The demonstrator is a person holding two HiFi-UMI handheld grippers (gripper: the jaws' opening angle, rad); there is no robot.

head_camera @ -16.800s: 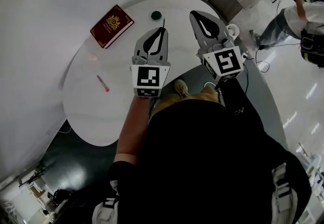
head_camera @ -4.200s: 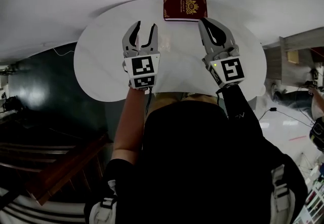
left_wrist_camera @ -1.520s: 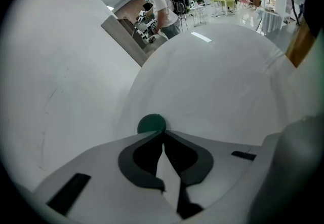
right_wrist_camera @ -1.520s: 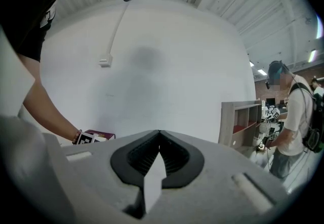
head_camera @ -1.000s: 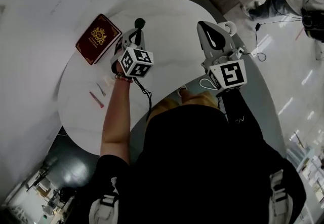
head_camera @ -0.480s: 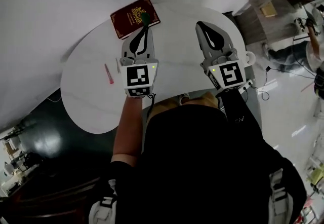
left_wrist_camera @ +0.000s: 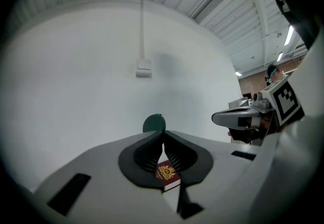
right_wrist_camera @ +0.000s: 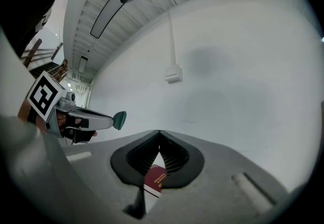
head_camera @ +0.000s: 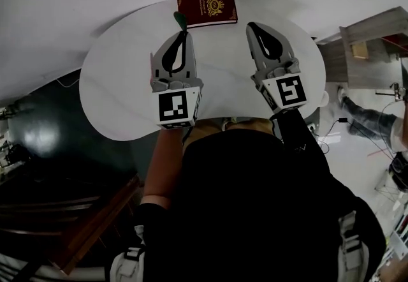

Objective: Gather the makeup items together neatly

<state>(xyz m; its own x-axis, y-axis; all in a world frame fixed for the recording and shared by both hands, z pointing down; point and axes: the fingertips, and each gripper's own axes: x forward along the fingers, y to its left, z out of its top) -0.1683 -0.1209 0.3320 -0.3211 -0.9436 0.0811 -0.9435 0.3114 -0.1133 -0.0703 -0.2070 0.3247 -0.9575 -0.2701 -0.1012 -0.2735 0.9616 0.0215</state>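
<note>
Left gripper (head_camera: 182,30) (left_wrist_camera: 162,132): jaws pinched on a dark green disc (head_camera: 180,19) (left_wrist_camera: 153,123), which sticks out past the tips. Gripper points level, toward 12 o'clock. Right gripper (head_camera: 252,24) (right_wrist_camera: 159,133): jaws together, nothing between them, only a red book seen through the gap lower down. It runs parallel to the left one, at its 3 o'clock, well apart.

The disc hangs in the air above the far part of a white rounded table (head_camera: 121,83), at 7 o'clock of the book (head_camera: 206,6). Whether it overlaps the book's corner, cannot tell. The disc is round, so it has no long axis. It stands on edge, with its flat face turned back toward the left gripper; from above it reads as a thin sliver. From the right gripper view it shows at 9 o'clock (right_wrist_camera: 119,119).

The book lies flat at the table's 12 o'clock rim, gold crest up, long side along the rim.

A plain white wall (left_wrist_camera: 76,76) stands behind the table, with a small box (left_wrist_camera: 143,69) on a vertical conduit. There is dark glossy floor (head_camera: 38,140) at the table's 9 o'clock, wooden planks (head_camera: 95,223) at 7 o'clock and a grey shelf (head_camera: 373,38) at 3 o'clock.
</note>
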